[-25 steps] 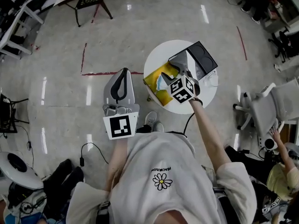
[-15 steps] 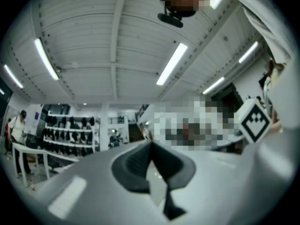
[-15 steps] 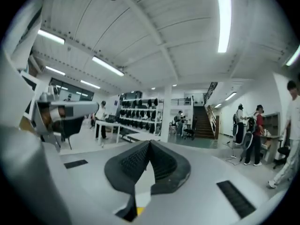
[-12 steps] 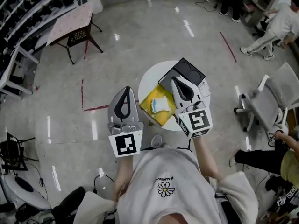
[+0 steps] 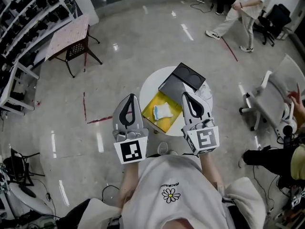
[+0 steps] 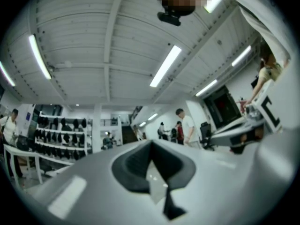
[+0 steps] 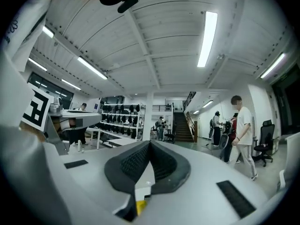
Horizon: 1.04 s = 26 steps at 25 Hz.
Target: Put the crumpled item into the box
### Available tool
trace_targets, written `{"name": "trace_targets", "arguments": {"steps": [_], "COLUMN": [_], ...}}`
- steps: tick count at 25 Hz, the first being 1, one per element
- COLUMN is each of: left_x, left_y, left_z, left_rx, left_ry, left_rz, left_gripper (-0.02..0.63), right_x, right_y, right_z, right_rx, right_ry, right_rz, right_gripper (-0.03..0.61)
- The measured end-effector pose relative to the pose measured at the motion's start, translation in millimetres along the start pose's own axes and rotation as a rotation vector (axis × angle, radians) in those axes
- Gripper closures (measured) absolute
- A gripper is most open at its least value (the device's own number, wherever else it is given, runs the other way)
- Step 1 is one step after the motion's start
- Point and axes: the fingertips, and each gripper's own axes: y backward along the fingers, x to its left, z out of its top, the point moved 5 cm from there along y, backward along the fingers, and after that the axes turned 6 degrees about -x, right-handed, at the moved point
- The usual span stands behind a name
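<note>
On the round white table (image 5: 151, 86) a yellow box (image 5: 165, 125) stands open, and a crumpled white and pale blue item (image 5: 163, 111) lies inside it. My left gripper (image 5: 129, 98) is held to the left of the table, off its edge, shut and empty. My right gripper (image 5: 187, 95) hovers over the table's near right part, just right of the box, also shut with nothing in it. Both gripper views look out level across the room. The left gripper (image 6: 151, 146) and the right gripper (image 7: 150, 146) each show their pads meeting with nothing between them.
A black tray (image 5: 184, 78) with round recesses lies at the table's far side, touching the box. A white office chair (image 5: 269, 104) stands to the right. A person (image 5: 245, 4) walks at the upper right. A long table and a chair (image 5: 76, 49) stand at the upper left beside shelves.
The right gripper was over the yellow box with the crumpled item at its jaws. It has drawn back toward me and shut, and the item now lies in the box. The left gripper barely moved.
</note>
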Motion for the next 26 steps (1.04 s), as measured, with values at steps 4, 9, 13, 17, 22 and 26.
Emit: {"name": "trace_targets", "arguments": {"steps": [4,9,13,17,22,26], "left_x": [-4,-10,-13,-16,-13,-11], "left_y": [-3,-8,-9,-9,-9,-8], "left_z": [-1,0,-1,-3,-8,-11], "left_rx": [0.002,-0.006,-0.001,0.003,0.012,0.024], "left_ry": [0.006,0.013,0.016,0.02,0.015,0.017], "left_rz": [-0.013,-0.031,-0.038,-0.033,-0.028,-0.024], "left_gripper": [0.615,0.614,0.614,0.614,0.614,0.614], "right_x": [-1,-2,-6,-11,-12,-11], "right_y": [2,3,4,7,5,6], "right_z": [-3,-3,-2,-4,-8,-11], "right_rx": [0.012,0.013,0.012,0.021,0.031,0.042], "right_ry": [-0.008,-0.004,0.001,0.008,0.013,0.009], "right_rz": [-0.012,-0.01,-0.017,-0.02,-0.023,-0.026], "right_gripper": [0.578,0.578,0.578,0.578,0.578,0.578]}}
